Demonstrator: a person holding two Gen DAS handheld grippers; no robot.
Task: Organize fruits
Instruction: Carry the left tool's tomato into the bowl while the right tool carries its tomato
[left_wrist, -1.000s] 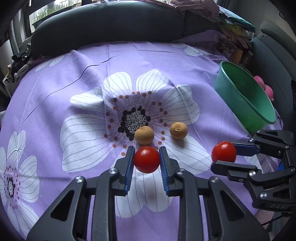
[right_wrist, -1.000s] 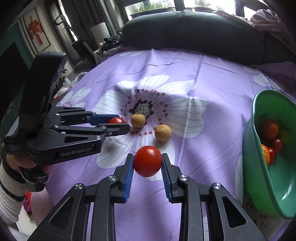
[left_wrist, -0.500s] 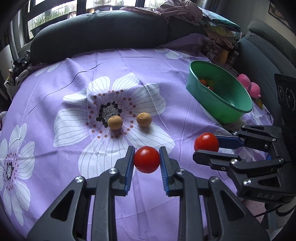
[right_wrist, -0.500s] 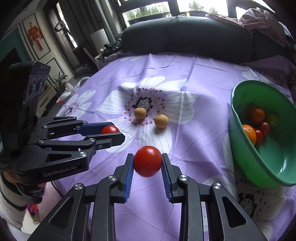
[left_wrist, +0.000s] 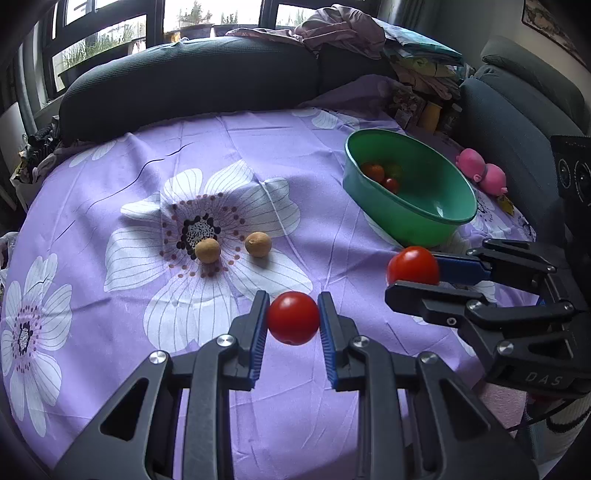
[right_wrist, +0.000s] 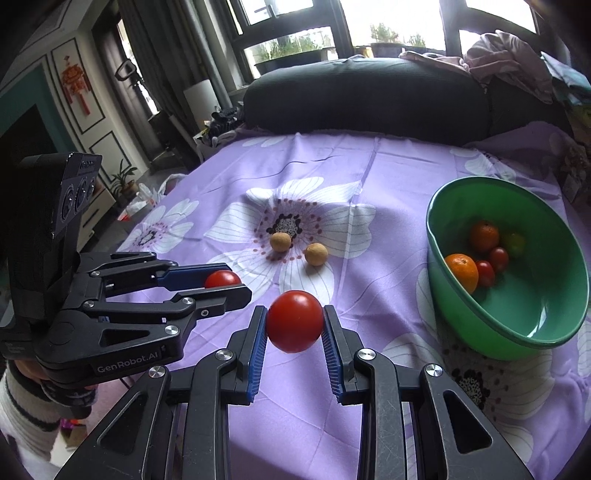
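Observation:
My left gripper (left_wrist: 293, 323) is shut on a red tomato (left_wrist: 293, 317) and holds it above the purple flowered cloth. My right gripper (right_wrist: 294, 326) is shut on a second red tomato (right_wrist: 294, 320), also in the air; it shows in the left wrist view (left_wrist: 413, 266) at right. The left gripper shows in the right wrist view (right_wrist: 221, 282) at left. Two brown round fruits (left_wrist: 208, 250) (left_wrist: 258, 243) lie on the cloth's big flower. A green bowl (right_wrist: 461, 302) at right holds oranges and small tomatoes.
A dark sofa back (left_wrist: 192, 81) runs behind the table. A pink pig toy (left_wrist: 480, 173) lies beyond the bowl. Piled clothes (left_wrist: 340, 29) sit at the back right. The cloth (left_wrist: 110, 192) drops off at the near and left edges.
Both grippers have risen and drawn back from the brown fruits, each still holding its tomato. The bowl now shows more fully in both views.

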